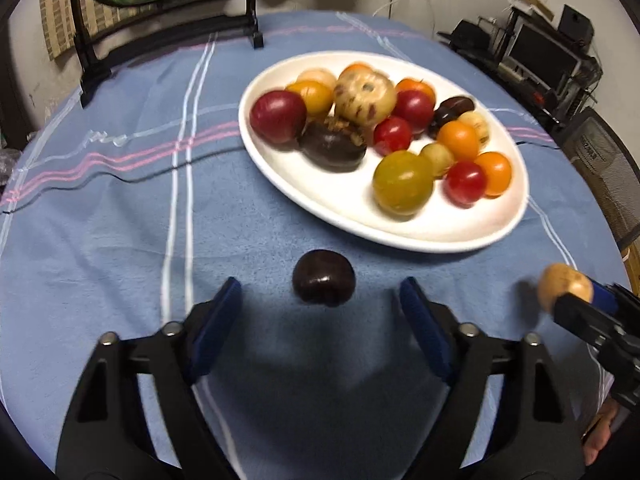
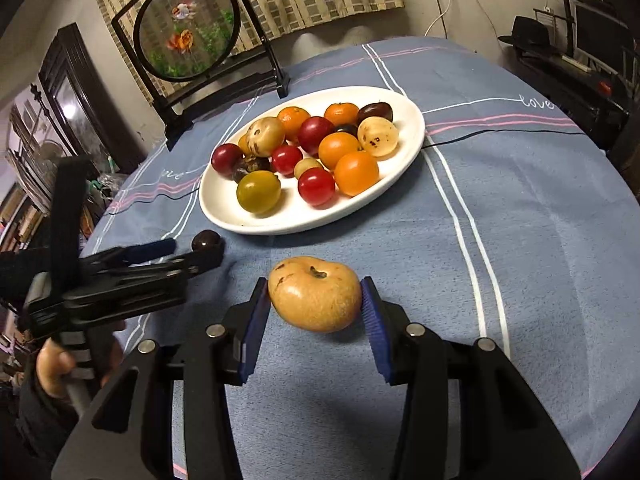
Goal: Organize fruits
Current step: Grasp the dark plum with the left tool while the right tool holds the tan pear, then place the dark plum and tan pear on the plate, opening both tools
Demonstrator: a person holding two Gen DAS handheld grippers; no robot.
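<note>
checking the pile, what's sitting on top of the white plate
The white plate holds a heap of small round fruits: red, orange, pale yellow, one green-yellow fruit, and dark purple ones. Fruits at the back are partly hidden, so an exact count is unclear.

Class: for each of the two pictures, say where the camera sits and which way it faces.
Left wrist: on the left gripper, facing down over the dark fruit toward the plate; own open fingers show.
Right wrist: on the right gripper, which grips a tan fruit; a hand shows.
Shared: plate, both fruits, tablecloth.
</note>
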